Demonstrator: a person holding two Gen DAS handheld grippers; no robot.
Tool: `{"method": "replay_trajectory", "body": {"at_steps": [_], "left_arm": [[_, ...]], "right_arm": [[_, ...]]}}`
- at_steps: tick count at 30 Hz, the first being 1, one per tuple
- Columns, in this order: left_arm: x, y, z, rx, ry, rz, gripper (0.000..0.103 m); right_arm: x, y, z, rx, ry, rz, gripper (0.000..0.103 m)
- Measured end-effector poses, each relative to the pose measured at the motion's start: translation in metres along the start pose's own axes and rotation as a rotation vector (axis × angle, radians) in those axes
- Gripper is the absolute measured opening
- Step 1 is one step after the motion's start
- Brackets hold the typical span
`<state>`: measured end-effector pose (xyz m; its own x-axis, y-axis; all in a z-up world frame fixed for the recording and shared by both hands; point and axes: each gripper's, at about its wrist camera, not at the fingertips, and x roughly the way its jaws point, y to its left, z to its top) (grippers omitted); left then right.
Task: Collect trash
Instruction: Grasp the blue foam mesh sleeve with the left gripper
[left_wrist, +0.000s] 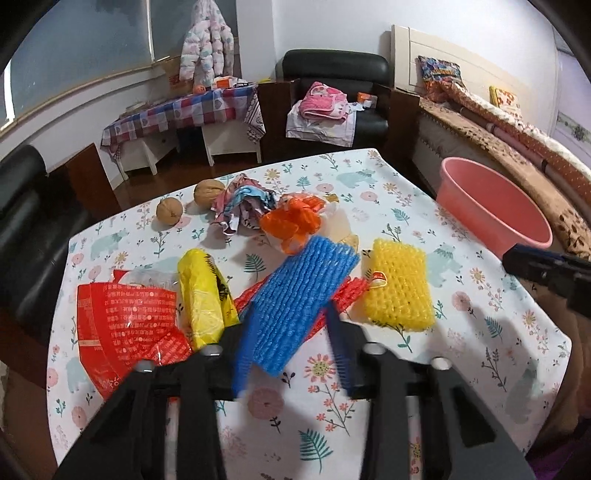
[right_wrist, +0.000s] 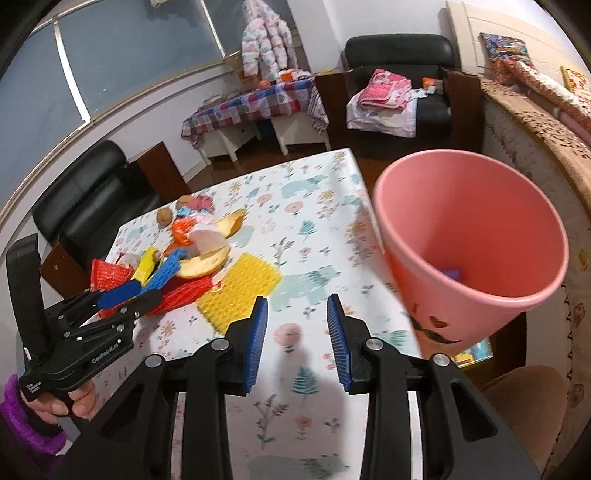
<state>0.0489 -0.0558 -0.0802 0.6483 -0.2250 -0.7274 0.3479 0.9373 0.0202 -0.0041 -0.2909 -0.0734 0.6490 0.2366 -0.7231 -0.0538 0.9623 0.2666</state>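
- The blue foam mesh sleeve (left_wrist: 295, 295) lies in the litter heap on the floral-print tablecloth (left_wrist: 369, 177), its near end between the blue pads of the left gripper (left_wrist: 291, 347), which press on it.
- Beneath it a red foam net (left_wrist: 347, 291) shows; just beside it, toward the table's right edge, lies a yellow foam mesh pad (left_wrist: 399, 284).
- On its other side sit a yellow plastic bag (left_wrist: 203, 295) and a red printed wrapper (left_wrist: 125, 325), near the table's left edge.
- Farther back: an orange foam net (left_wrist: 295, 218), a crumpled patterned wrapper (left_wrist: 243, 203) and two walnuts (left_wrist: 169, 210) by the far edge.
- The right gripper (right_wrist: 297, 339) hangs over the bare cloth near the front edge, its pads apart with nothing between them.
- The pink plastic bin (right_wrist: 472, 236) stands off the table's right edge with a small purple scrap (right_wrist: 452, 274) inside.
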Motion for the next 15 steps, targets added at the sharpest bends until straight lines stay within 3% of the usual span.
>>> {"method": "replay_trajectory", "body": {"at_steps": [4, 8, 15], "left_arm": [[-0.005, 0.009, -0.001, -0.021, -0.016, -0.015, 0.008], [-0.018, 0.018, 0.0, -0.072, -0.036, -0.06, 0.007], [-0.044, 0.03, 0.004, -0.134, -0.101, -0.116, 0.007]], "right_arm": [[0.016, 0.018, 0.001, -0.039, 0.036, 0.022, 0.034], [0.032, 0.031, 0.001, -0.071, 0.075, 0.026, 0.034], [0.064, 0.033, 0.005, -0.009, 0.142, 0.02, 0.034]]}}
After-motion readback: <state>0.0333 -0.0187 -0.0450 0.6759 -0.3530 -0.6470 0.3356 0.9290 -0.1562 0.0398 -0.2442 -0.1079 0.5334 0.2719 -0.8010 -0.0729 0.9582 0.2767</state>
